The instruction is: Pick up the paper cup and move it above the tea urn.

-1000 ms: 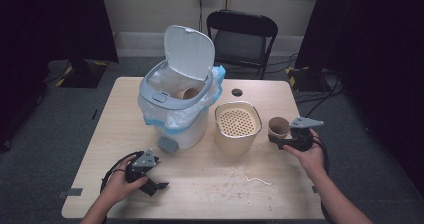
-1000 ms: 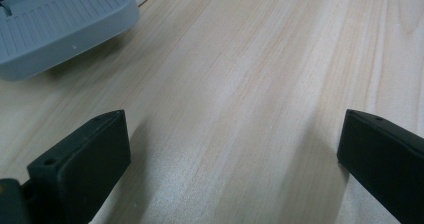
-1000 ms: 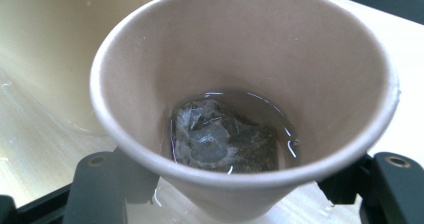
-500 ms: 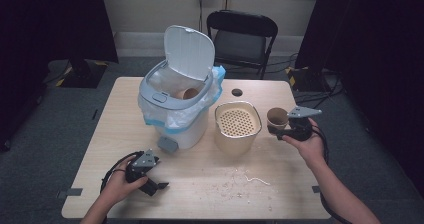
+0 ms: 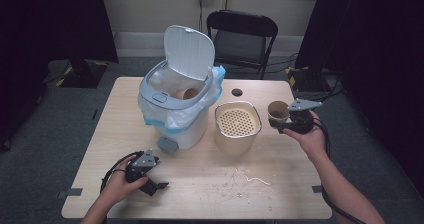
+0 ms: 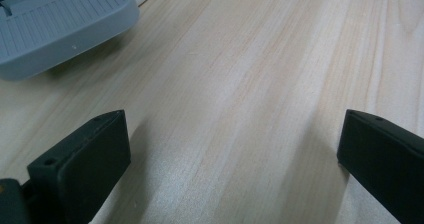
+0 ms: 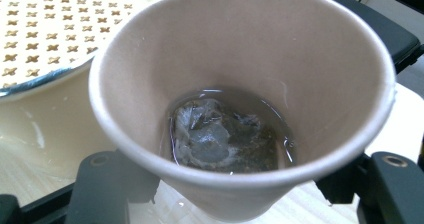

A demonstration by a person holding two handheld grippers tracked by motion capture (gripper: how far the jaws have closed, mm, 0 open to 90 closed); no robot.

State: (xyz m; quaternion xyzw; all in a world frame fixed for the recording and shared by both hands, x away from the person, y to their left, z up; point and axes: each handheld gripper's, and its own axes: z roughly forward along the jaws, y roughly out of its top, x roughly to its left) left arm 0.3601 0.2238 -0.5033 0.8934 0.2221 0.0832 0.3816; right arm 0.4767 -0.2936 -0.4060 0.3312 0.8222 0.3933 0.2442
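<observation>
Unprinted brown paper cup (image 7: 240, 84) in right tongs (image 7: 235, 184)

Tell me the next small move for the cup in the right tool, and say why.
Probably carry the paper cup left over the strainer pot and tip it slowly. The right tool grips the cup, which holds liquid with a soggy tea bag; the perforated insert right beside it looks meant to catch the bag while the liquid drains.

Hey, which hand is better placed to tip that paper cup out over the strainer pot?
Right. The right gripper already clasps the paper cup, wet tea bag inside, beside the strainer pot. The left gripper lies open on the table.
</observation>
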